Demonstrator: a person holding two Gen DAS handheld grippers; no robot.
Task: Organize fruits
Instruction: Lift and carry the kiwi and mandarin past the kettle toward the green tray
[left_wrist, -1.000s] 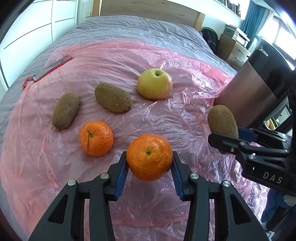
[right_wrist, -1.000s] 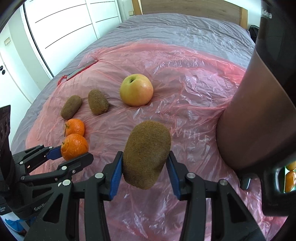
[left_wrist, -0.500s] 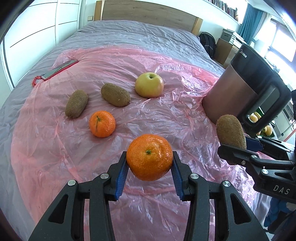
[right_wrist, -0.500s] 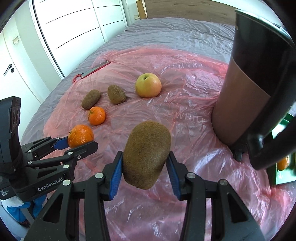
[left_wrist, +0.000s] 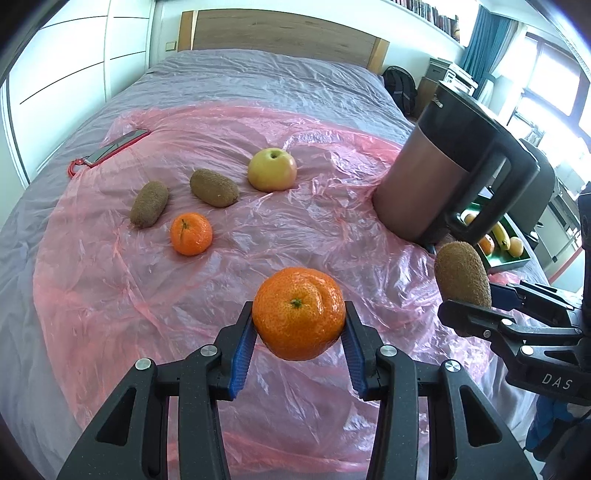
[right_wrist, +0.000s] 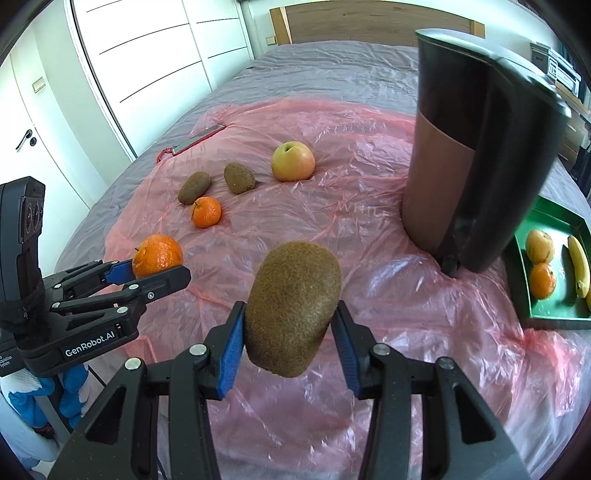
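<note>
My left gripper (left_wrist: 299, 343) is shut on a mandarin (left_wrist: 298, 313) and holds it above the pink plastic sheet (left_wrist: 110, 295) on the bed. My right gripper (right_wrist: 291, 345) is shut on a kiwi (right_wrist: 291, 306), also held in the air; that kiwi shows at the right of the left wrist view (left_wrist: 461, 275). On the sheet lie a second mandarin (left_wrist: 191, 233), two kiwis (left_wrist: 149, 203) (left_wrist: 214, 187) and a yellow apple (left_wrist: 272, 170). A green tray (right_wrist: 554, 314) at the right holds several fruits, among them a banana (right_wrist: 579, 266).
A tall brown and black kettle (right_wrist: 469, 155) stands on the sheet between the loose fruit and the green tray. A phone in a red case (left_wrist: 110, 151) lies at the sheet's far left edge. White wardrobe doors (right_wrist: 147, 74) line the left.
Both grippers have pulled back and risen with their fruit. The fruit on the sheet looks farther away, and the kettle and green tray have come into fuller view.
</note>
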